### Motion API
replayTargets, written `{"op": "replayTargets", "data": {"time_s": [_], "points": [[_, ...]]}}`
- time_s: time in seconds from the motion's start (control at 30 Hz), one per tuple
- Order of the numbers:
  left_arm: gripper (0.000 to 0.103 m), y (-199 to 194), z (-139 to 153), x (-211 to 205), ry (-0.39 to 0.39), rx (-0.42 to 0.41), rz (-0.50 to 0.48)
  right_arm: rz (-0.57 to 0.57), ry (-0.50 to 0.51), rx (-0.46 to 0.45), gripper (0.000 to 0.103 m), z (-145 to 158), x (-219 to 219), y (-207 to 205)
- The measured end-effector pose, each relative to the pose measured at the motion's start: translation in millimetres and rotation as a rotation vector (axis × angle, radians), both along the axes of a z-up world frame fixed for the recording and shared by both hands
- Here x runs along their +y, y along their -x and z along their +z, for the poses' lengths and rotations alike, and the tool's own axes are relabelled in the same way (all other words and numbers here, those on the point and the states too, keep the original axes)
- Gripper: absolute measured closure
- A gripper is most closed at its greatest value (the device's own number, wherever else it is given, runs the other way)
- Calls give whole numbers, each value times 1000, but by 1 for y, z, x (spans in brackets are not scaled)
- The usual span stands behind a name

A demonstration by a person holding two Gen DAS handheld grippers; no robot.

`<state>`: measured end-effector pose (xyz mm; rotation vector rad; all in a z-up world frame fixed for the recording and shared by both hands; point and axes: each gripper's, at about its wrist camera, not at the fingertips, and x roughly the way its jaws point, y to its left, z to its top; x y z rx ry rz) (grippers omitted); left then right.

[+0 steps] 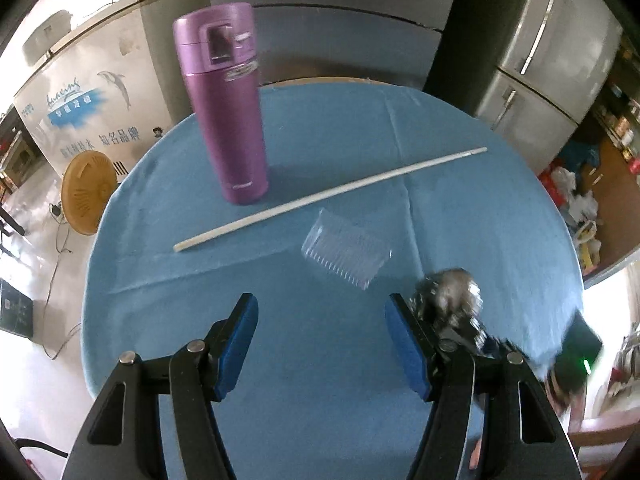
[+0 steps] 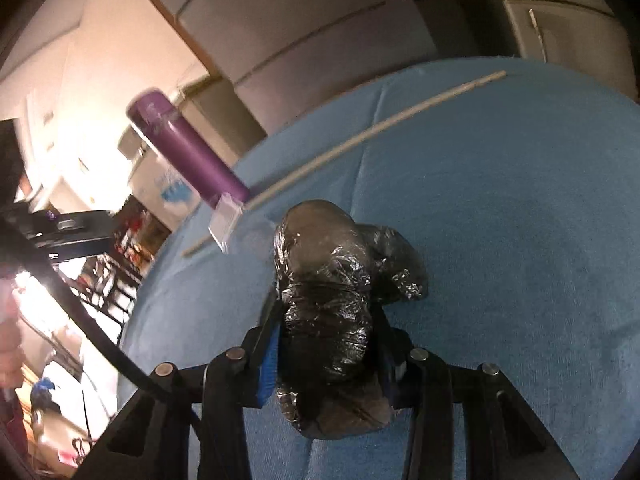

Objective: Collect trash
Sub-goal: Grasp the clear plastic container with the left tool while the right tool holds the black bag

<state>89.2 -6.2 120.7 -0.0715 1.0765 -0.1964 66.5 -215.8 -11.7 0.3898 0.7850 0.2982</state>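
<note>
My right gripper (image 2: pixel 326 316) is shut on a crumpled black plastic bag (image 2: pixel 332 280), held just above the blue tablecloth (image 2: pixel 500 240). The bag also shows, blurred, in the left wrist view (image 1: pixel 452 296), just right of my left gripper (image 1: pixel 320 312), which is open and empty over the cloth. A clear ribbed plastic container (image 1: pixel 346 254) lies just ahead of the left gripper; it shows small in the right wrist view (image 2: pixel 226 220). A long white stick (image 1: pixel 332 196) lies diagonally across the table (image 2: pixel 360 140).
A purple thermos (image 1: pixel 228 108) stands upright at the back left of the round table (image 1: pixel 120 280), also in the right wrist view (image 2: pixel 188 152). Beyond the table are fridges (image 1: pixel 548 52), a white freezer (image 1: pixel 92 96) and a round orange lid (image 1: pixel 88 192) on the floor.
</note>
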Motion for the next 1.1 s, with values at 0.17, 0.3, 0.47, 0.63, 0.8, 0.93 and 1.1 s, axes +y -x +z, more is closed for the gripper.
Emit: {"op": "replayTargets", "data": {"time_s": [0.17,0.3,0.47,0.63,0.8,0.93,1.1], "points": [[36,-44,-16,-15,10,51,65,-22,-41,-27,61,0,-9,-2],[36,-69,-34,-19,37,120,139,-22,-74,-42,61,1,-16,1],[36,-78,-51,-15,89,188,217,-9,-92,-55,61,0,-10,-6],[36,-79,-59,-10,149,224,261,0,-93,-58,61,0,-8,-6],[36,-85,-74,-14,176,282,282,1,-94,-59,61,0,-9,-6],[36,-87,-87,-15,211,314,301,3,-96,-60,61,0,-9,-6],[51,-82,-92,-15,241,298,289,4,-100,-64,61,0,-9,-6]]}}
